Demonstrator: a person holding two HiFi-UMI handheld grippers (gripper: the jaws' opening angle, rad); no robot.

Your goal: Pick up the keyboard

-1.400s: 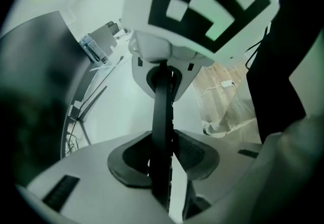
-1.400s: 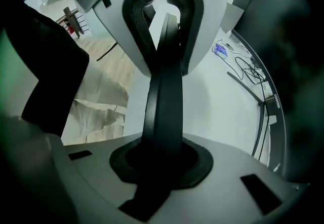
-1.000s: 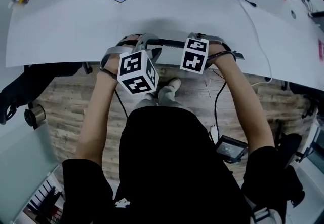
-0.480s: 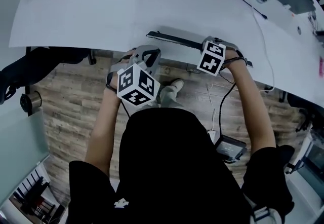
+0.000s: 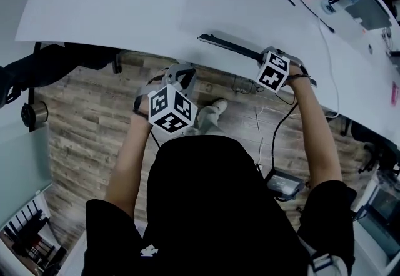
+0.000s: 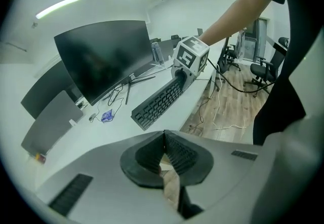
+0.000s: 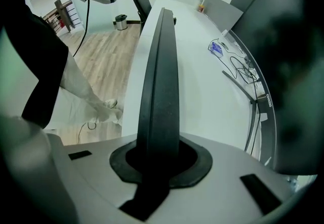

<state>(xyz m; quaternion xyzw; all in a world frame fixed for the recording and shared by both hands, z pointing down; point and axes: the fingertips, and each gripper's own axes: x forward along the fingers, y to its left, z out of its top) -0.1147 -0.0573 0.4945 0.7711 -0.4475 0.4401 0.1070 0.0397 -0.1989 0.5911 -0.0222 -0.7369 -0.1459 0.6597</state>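
Black slim keyboard (image 5: 228,45) held by right gripper (image 7: 161,159) alone, clamped at one end. Left gripper (image 6: 164,159) let go, pulled back over wood floor (image 5: 94,118), jaws shut empty. Lift now looks one-handed.

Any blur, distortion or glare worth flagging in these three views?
Head view: soft overall, the long white desk bowed by the wide lens. Left gripper view: heavy fisheye, dark corners, a bright ceiling strip light, flat black keyboard fairly sharp. Right gripper view: the keyboard looms close and blurred; the dark curved monitor is smeared.
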